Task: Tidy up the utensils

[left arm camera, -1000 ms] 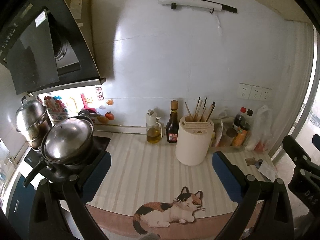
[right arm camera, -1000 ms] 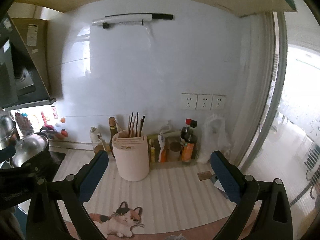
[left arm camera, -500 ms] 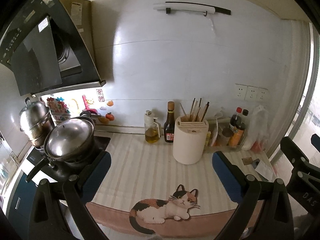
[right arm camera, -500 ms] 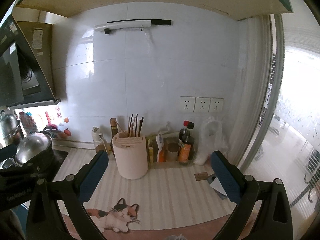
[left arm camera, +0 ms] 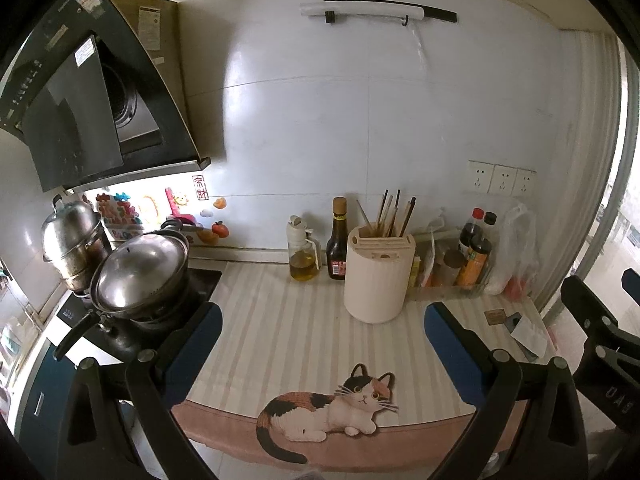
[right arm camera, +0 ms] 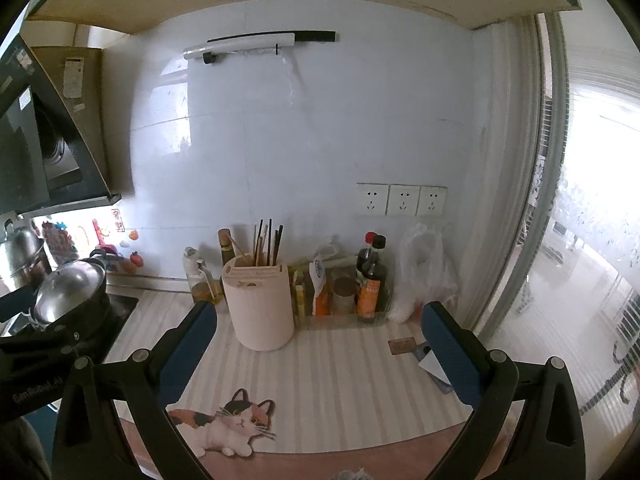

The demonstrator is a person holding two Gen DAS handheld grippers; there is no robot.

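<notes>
Both views have drawn back and higher over the last second: the cream utensil holder [left arm camera: 378, 276] sits smaller and further off, more wall showing. Reads as a retreat or reset, nothing gripped. Left tool [left arm camera: 322, 330] spread wide, empty; right tool [right arm camera: 320, 326] likewise spread, empty. Chopsticks [left arm camera: 390, 216] stand upright in the holder at the back of the bench [left arm camera: 280, 320], oil bottle [left arm camera: 302, 254] and dark sauce bottle [left arm camera: 337, 250] just beside it on the left, condiment clutter on the right. Open striped mat in front gives clear approach; pan [left arm camera: 140, 276] crowds the left edge, bench front edge close below the tools.
</notes>
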